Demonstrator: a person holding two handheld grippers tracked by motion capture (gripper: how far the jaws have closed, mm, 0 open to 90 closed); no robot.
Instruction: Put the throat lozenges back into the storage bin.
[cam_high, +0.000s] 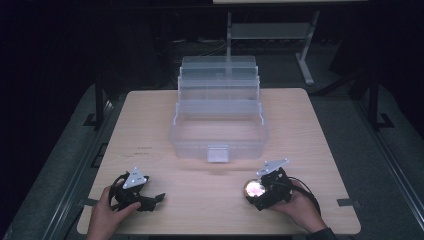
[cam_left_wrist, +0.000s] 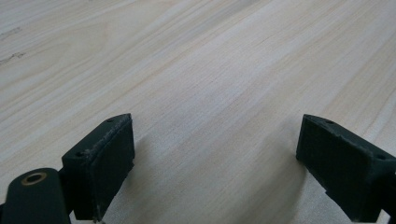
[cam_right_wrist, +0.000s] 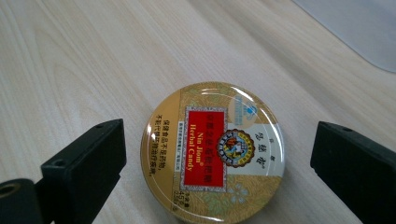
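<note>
Nearest to the person, the left gripper (cam_high: 159, 197) rests low over the bare wooden table (cam_high: 210, 210), at the front left. In the left gripper view its jaws stand wide apart and released, with only wood grain between them.

At the front right, the right gripper (cam_high: 251, 192) is held over a round candy tin (cam_right_wrist: 212, 151). The tin lies flat on the table, lid up, with a gold rim and a red label. In the right gripper view the jaws are released: one black pad is just beside the tin on the left, the other stands clear on the right, and neither pad presses on it.

The step in hand seems to be the grasp of the tin. To do it well, the person should first centre the gripper, because the tin now sits closer to the left pad. The pads should then go down until they face the low side wall of the tin, not its lid, and close slowly across the widest part. The wall is smooth and shallow, so a grip placed too high will probably slip off.

Farther back, in the middle of the table, stands a clear plastic organizer box (cam_high: 219, 131), open, with its stepped trays rising behind the deep front compartment. This compartment looks like the likely place for the tin.
</note>
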